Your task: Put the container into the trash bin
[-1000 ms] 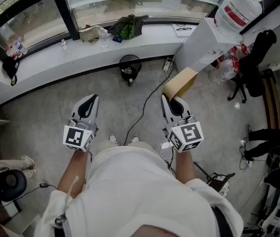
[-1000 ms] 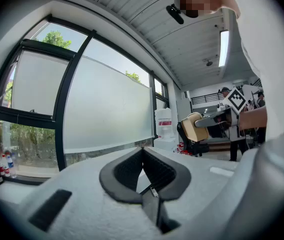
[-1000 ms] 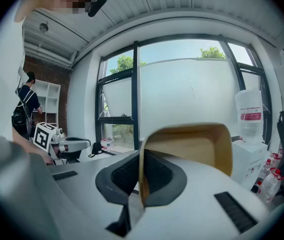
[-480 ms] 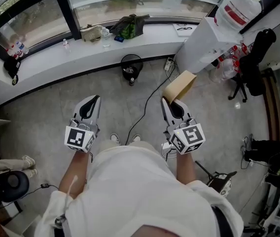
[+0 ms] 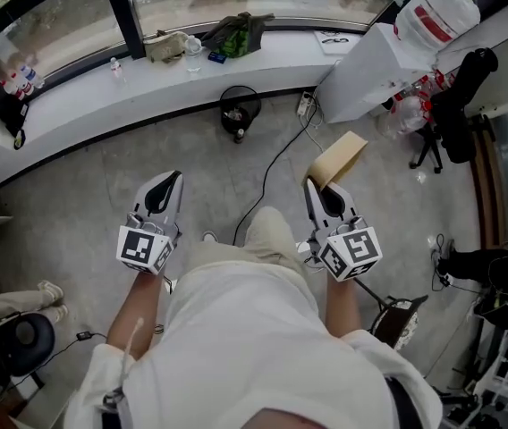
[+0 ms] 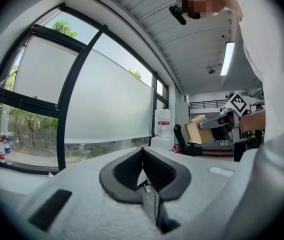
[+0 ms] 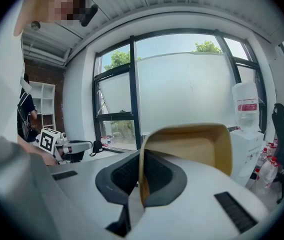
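A brown paper container [image 5: 339,159] with an open top is pinched by one wall in my right gripper [image 5: 321,184], which is shut on it and carries it above the grey floor. In the right gripper view the container [image 7: 192,146] sticks out to the right of the closed pads of the right gripper [image 7: 141,156]. My left gripper [image 5: 166,179] is held out level at the left, shut and empty. In the left gripper view the left gripper's [image 6: 143,151] pads meet, and the container [image 6: 198,130] shows far off at the right.
A white cabinet [image 5: 370,70] with a water bottle [image 5: 433,12] on top stands ahead right, a black chair [image 5: 455,105] beside it. A round black object [image 5: 236,119] and a black cable [image 5: 272,177] lie on the floor below the cluttered window ledge [image 5: 147,88].
The person has stepped forward, one leg now swinging out between the grippers. The right gripper with the container has shifted right and lower in the head view; the left has barely shifted.
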{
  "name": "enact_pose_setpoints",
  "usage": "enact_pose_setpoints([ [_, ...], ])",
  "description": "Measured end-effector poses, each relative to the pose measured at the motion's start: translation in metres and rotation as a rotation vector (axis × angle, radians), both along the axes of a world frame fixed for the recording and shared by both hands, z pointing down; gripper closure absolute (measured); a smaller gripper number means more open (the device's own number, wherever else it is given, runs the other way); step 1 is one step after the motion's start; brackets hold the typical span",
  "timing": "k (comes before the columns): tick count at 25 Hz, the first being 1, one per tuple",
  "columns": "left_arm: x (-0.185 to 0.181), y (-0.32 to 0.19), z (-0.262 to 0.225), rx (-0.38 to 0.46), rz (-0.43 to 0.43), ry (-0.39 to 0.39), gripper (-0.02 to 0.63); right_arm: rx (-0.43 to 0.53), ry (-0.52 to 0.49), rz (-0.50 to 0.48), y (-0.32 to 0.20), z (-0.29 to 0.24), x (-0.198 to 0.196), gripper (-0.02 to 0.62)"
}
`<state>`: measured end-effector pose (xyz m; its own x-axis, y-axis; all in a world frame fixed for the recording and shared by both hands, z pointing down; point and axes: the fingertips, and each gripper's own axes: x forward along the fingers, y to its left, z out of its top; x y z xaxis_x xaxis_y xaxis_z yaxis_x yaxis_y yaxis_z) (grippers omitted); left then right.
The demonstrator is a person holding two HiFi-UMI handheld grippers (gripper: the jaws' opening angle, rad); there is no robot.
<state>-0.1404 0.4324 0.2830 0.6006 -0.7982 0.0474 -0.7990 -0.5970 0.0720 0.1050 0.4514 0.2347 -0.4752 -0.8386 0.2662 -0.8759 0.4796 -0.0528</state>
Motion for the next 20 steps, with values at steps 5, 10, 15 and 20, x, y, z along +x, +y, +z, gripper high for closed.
enact_pose_setpoints([
  [5, 0.011, -0.021, 0.014, -0.027, 0.038, 0.024, 0.589, -0.020, 0.027, 0.002, -0.008, 0.007, 0.000, 0.591],
  [10, 0.030, -0.054, 0.019, -0.029, 0.040, 0.037, 0.589, -0.031, 0.018, -0.017, -0.048, 0.019, 0.011, 0.591],
  [15, 0.027, -0.118, 0.027, -0.047, -0.002, 0.005, 0.589, -0.041, 0.047, -0.091, -0.135, 0.039, 0.009, 0.591],
  [20, 0.045, -0.212, 0.025, -0.076, -0.042, -0.022, 0.590, -0.024, 0.069, -0.200, -0.237, 0.037, 0.013, 0.591],
])
